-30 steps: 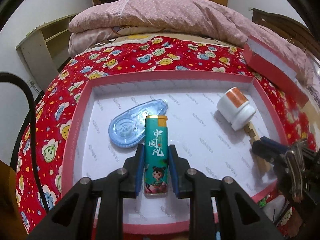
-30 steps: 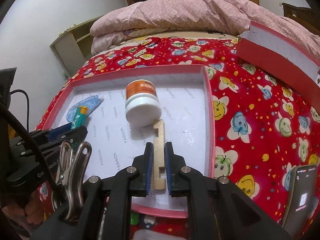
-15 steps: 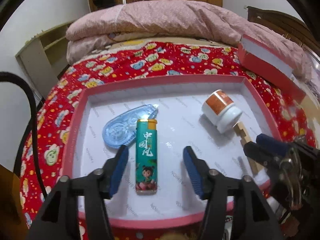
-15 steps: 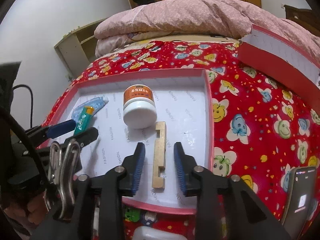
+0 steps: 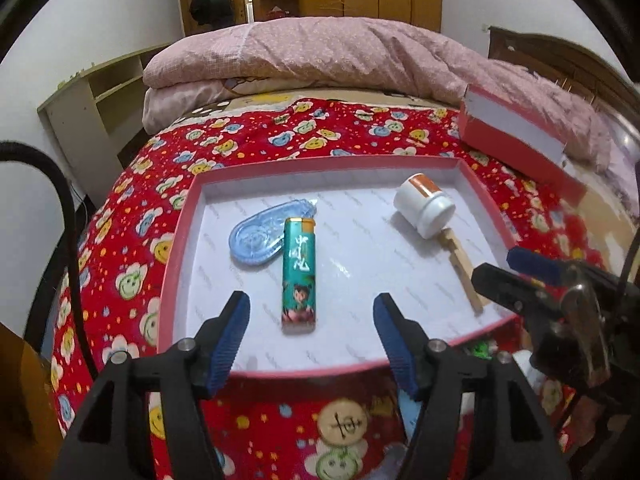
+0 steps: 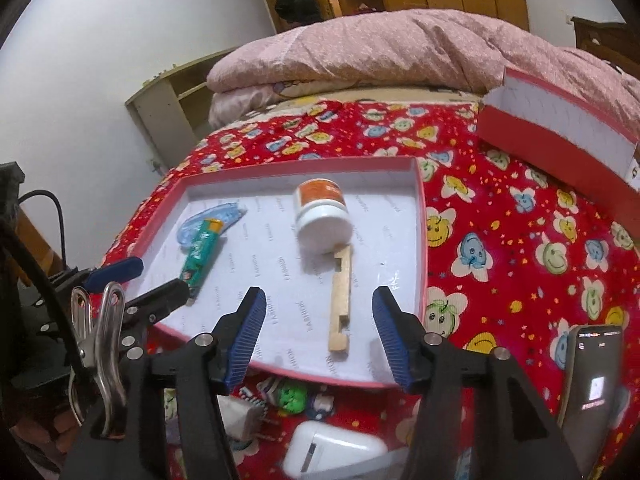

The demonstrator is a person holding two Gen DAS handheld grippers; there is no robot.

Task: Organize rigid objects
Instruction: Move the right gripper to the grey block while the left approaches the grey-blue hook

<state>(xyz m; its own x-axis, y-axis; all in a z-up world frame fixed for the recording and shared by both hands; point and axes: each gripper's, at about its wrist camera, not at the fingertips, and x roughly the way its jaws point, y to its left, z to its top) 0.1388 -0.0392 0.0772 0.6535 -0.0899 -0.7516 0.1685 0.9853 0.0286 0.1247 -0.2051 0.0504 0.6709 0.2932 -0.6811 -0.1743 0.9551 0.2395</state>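
Tray (image 5: pixel 182 240): shallow, pink rim, white liner, on red print bedspread (image 5: pixel 132 184). Holds 4 items, L to R:

1. Tape dispenser (image 5: pixel 262 236), clear blue, flat, left-centre of tray; right edge touching or just beside item 2, can't tell which.
2. Lighter (image 5: pixel 299 276), teal w/ cartoon girl, orange top, lying lengthwise, top end pointing to far rim.
3. Jar (image 5: pixel 424 210), white, orange label, on its side, right-rear part of tray; lid end faces near side.
4. Wood piece (image 5: pixel 460 264), notched strip, flat, far end touching jar, near end close to tray's front rim.

Left claw (image 5: pixel 312 328): jaws wide apart, empty, at the near end of lighter, no contact w/ it. Blue pads (image 5: pixel 236 328).
Right claw (image 6: pixel 318 332): jaws wide apart, empty, either side of wood piece's near end, no contact. Also seen in left view, at right edge over tray corner.

Off tray, R view: phone (image 6: pixel 592 384), screen lit, on bedspread near right; white case (image 6: pixel 332 454) and small toys in front of tray's near rim. Red box (image 6: pixel 560 140), far right, well apart from tray. Pink quilt (image 6: pixel 380 52) folded at head of bed. Shelf unit (image 5: pixel 88 108) at left wall.
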